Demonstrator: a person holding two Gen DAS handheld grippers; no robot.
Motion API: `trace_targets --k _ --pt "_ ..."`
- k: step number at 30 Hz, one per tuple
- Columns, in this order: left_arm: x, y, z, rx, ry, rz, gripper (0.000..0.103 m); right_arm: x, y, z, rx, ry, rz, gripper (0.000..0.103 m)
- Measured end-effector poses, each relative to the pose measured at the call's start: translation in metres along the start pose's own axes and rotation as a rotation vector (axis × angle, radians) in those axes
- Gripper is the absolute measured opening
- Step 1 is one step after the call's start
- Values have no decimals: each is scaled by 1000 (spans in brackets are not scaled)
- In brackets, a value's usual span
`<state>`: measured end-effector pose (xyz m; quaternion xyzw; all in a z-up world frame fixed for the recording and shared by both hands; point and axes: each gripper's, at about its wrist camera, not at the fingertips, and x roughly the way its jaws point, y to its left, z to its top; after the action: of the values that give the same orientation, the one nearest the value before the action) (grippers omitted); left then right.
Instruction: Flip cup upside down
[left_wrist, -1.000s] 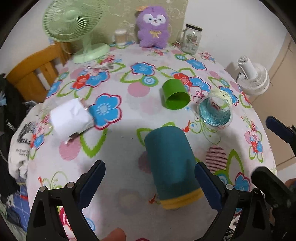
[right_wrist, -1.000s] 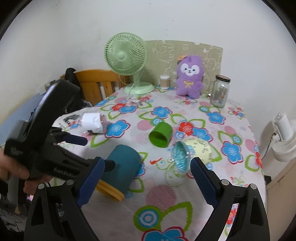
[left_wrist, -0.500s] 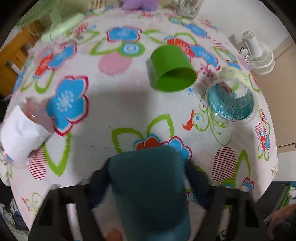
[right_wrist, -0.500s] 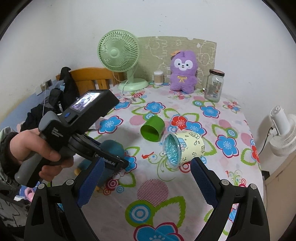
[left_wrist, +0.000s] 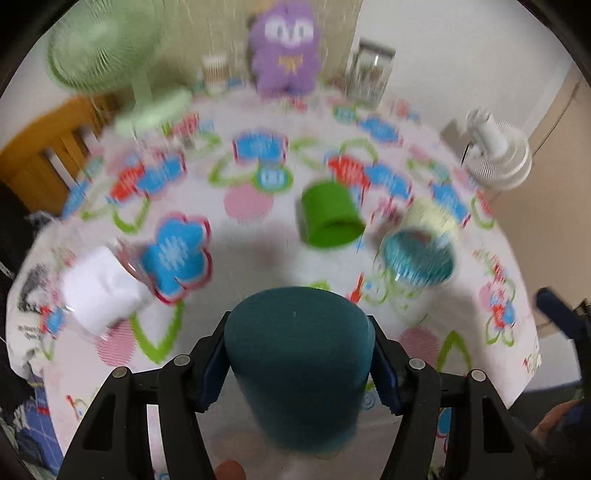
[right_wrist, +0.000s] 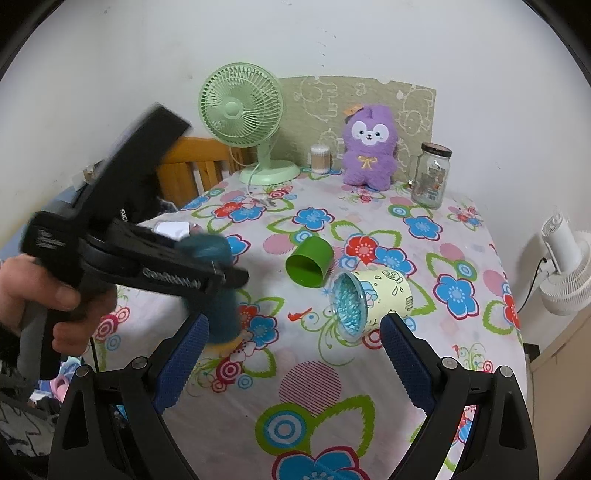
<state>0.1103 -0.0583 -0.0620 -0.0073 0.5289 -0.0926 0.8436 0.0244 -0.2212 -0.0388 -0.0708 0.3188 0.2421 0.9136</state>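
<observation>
My left gripper (left_wrist: 297, 363) is shut on the teal cup (left_wrist: 299, 354), blue pads on both its sides. In the right wrist view the teal cup (right_wrist: 218, 295) is upright with its closed base up and its yellow rim at the tablecloth, held in the left gripper (right_wrist: 221, 277). My right gripper (right_wrist: 291, 354) is open and empty above the table's near edge. A green cup (right_wrist: 308, 262) and a pale yellow cup (right_wrist: 373, 299) with a teal inside lie on their sides. A white cup (left_wrist: 99, 295) lies on its side at the left.
The round table has a flowered cloth (right_wrist: 332, 387). At the back stand a green fan (right_wrist: 243, 114), a purple plush toy (right_wrist: 369, 147), a glass jar (right_wrist: 430, 175) and a small swab container (right_wrist: 319, 158). A wooden chair (right_wrist: 195, 166) is at the left, a white fan (right_wrist: 565, 262) at the right.
My left gripper closed on the lying teal cup, lifted it and turned it base up. The left view is blurred by motion. The right gripper stayed open and nearly still.
</observation>
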Motion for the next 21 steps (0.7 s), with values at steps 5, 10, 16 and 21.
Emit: trace_targets --k 5,10,16,21 --pt "-32 -3 -6 -19 -182 55 66 -3 6 0 -14 -3 0 95" --pt "-31 0 -15 -56 -223 75 65 -4 9 -1 -20 -1 0 95" --pt "-31 -3 -32 -55 -267 138 65 -1 12 -3 -24 9 6 95" --pt "-17 -6 -38 -47 -246 174 65 4 10 -5 -19 23 -3 95"
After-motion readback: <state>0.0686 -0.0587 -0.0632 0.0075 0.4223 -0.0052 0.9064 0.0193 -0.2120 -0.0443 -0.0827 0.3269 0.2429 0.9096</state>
